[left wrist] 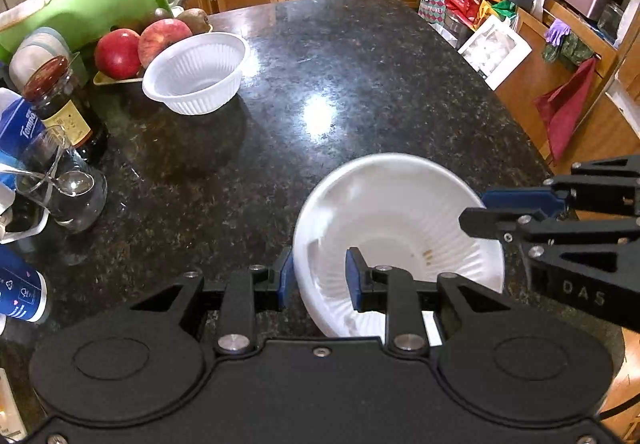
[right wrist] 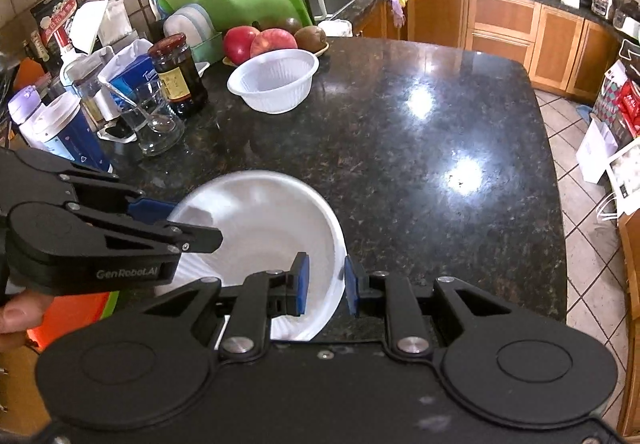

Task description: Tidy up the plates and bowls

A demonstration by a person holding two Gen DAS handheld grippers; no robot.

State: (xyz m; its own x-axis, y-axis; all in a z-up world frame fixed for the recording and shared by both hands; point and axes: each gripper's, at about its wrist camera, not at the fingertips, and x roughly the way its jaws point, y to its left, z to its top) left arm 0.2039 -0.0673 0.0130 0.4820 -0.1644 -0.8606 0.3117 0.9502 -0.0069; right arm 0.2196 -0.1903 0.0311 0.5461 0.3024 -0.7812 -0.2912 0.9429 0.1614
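Nearby, jar, glass, apples beside far bowl.

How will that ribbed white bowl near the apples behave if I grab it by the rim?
The ribbed white bowl looks like thin disposable plastic, so it is probably very light and may skid on the glossy granite counter. Its thin rim could flex under the tongs. It sits empty and upright on a narrow base, so a sideways nudge might tip it.

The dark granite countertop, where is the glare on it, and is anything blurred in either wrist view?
Left wrist view: one bright ceiling-light glare patch on the dark granite countertop, and the near white ribbed plastic bowl has a smeared far rim. Right wrist view: two glare patches, same bowl rim blurred; the far white ribbed bowl is sharp. Both views bend straight edges.
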